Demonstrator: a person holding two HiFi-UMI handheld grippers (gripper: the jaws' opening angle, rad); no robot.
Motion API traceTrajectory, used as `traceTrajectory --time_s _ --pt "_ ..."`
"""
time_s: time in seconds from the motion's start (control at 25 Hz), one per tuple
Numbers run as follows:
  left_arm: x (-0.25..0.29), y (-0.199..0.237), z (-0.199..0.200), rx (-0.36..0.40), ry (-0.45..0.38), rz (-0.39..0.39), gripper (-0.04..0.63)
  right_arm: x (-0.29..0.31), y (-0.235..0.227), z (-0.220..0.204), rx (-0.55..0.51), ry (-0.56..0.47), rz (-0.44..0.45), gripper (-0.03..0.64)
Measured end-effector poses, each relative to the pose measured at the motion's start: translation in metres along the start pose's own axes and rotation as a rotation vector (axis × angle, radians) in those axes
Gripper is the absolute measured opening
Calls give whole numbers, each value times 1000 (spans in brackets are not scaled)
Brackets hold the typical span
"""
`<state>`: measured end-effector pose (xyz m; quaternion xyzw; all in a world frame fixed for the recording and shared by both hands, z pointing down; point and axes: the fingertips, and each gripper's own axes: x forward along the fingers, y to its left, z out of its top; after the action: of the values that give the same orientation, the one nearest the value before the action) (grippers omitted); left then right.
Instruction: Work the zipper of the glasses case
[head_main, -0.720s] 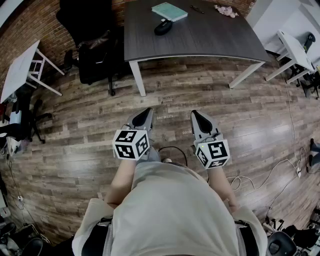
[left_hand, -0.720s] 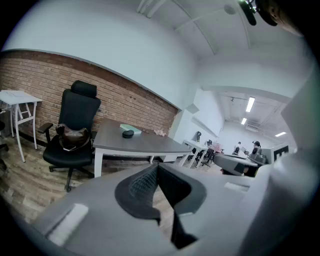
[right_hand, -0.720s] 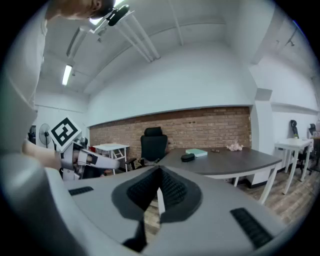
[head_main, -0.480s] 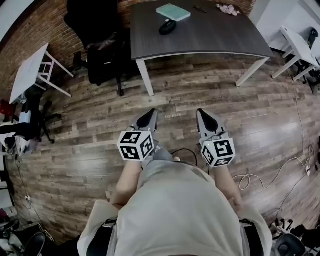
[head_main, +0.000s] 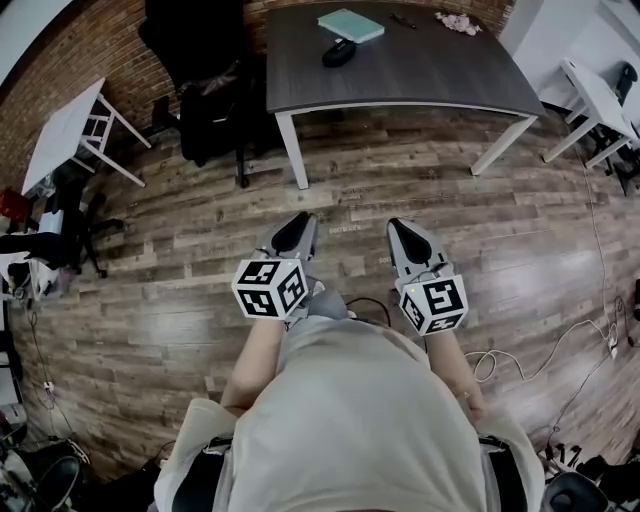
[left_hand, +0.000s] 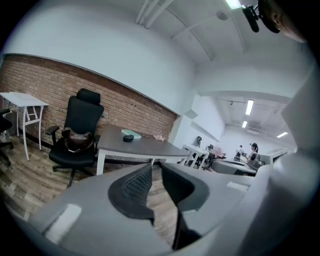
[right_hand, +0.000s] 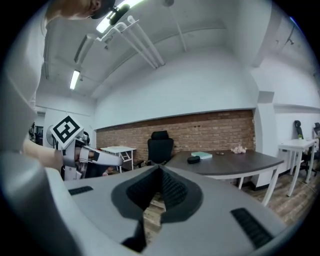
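Note:
The glasses case (head_main: 338, 52) is a small dark oval on the far side of the dark grey table (head_main: 420, 80), well ahead of both grippers. It also shows as a dark lump on the tabletop, the glasses case (left_hand: 128, 138) in the left gripper view and the glasses case (right_hand: 193, 159) in the right gripper view. My left gripper (head_main: 297, 222) and right gripper (head_main: 400, 228) are held side by side in front of my body over the wooden floor, pointing toward the table. Left gripper (left_hand: 155, 165) and right gripper (right_hand: 160, 169) both stand shut with nothing between the jaws.
A teal book (head_main: 350, 25) lies beside the case, and a pink bundle (head_main: 455, 20) lies at the table's far right. A black office chair with a bag (head_main: 205, 110) stands left of the table. A white side table (head_main: 65, 130) sits left, white desks (head_main: 600, 95) right, cables (head_main: 540, 350) on the floor.
The table and chair have shifted slightly rightward in the head view. Both grippers sit a little higher in the picture, still side by side and shut.

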<state>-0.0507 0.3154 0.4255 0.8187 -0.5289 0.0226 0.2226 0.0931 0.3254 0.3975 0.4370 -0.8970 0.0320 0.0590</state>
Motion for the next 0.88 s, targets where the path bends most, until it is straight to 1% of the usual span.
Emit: traceTrajectory --time_s 0.04,0.08,0.24,0.32,0.44,0.6,0.72,0.88 --pt "-1 -1 1 -2 -3 -11 89 0 1 1 0 -1 8 27" --pt "-1 -3 2 -1 -7 -22 121 1 2 0 7 0 19 80" --pt "3 -4 6 24 -1 -59 223 10 0 -4 50 19 38 224" --pt "11 -1 8 37 12 -68 264 18 -5 -6 58 27 37 270" --pt "28 6 10 28 23 -80 290 34 -16 -8 77 30 43 305" --pt "58 23 17 -9 30 -94 290 63 -36 -11 101 36 35 347" --pt "89 44 28 -22 42 -99 290 96 -57 -9 105 41 20 347" --pt "138 73 54 -19 49 -99 290 149 -88 -1 108 54 9 347"
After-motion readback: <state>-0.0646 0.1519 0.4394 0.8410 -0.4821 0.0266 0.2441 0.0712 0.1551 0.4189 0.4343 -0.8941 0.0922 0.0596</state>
